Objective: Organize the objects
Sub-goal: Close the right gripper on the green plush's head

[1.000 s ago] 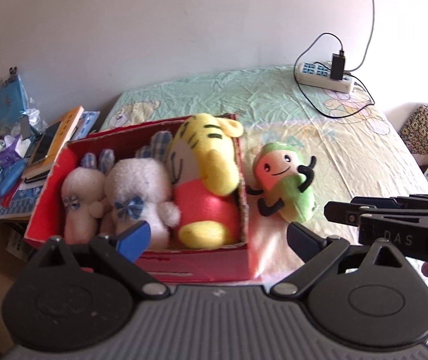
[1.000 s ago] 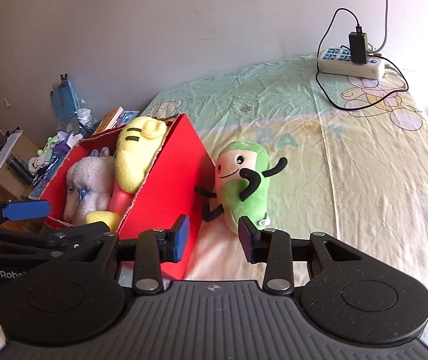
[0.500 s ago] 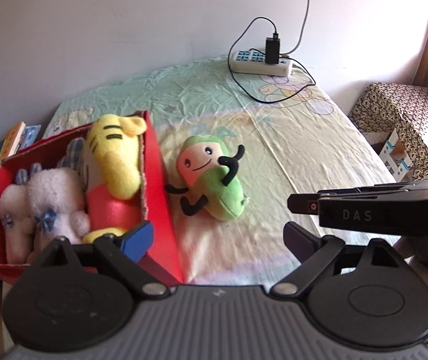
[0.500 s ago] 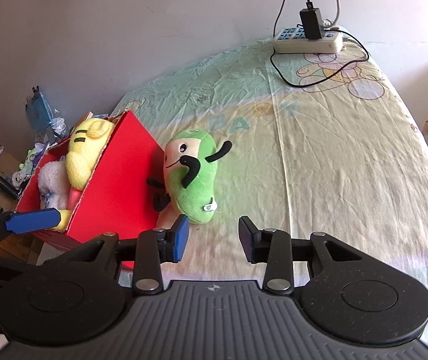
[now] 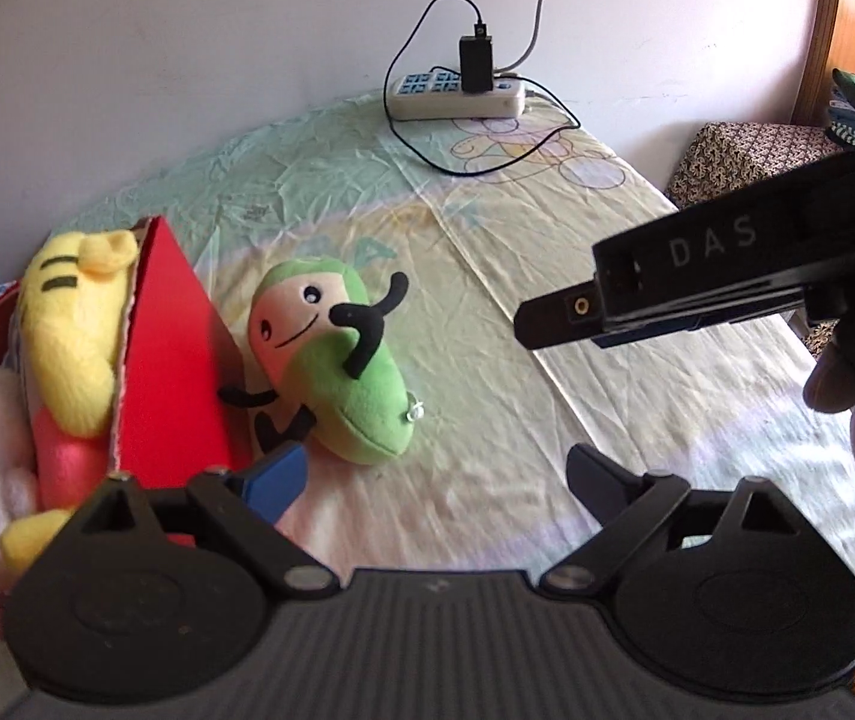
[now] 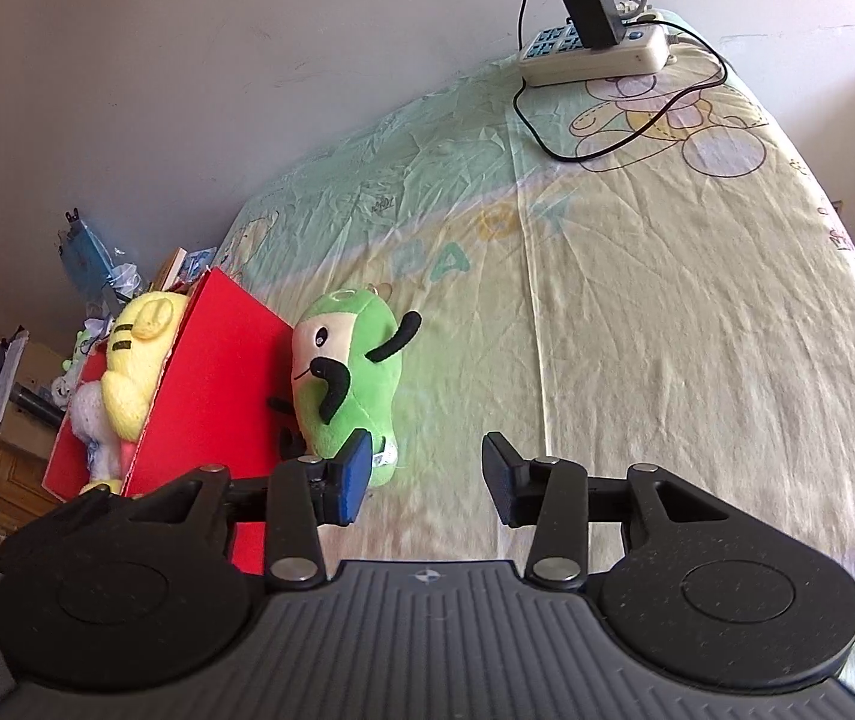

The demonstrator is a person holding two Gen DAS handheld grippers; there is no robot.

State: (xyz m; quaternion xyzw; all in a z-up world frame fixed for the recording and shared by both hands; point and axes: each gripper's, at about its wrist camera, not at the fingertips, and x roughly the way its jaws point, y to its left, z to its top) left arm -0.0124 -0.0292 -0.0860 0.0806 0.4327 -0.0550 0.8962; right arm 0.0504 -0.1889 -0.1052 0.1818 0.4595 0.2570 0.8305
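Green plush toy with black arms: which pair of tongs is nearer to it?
Left, narrowly, I think. The left tongs sit just short of the green plush toy's feet, open. The right tongs, just opening and empty, hang off its right side.

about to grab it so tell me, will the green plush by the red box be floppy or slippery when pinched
The green plush looks stuffed and soft, so it will probably squash under the pads rather than slip. Its fuzzy fabric should grip well. The thin black arms look floppy and would likely dangle. It seems light, and since it leans against the red box, a push may just slide it along the sheet.
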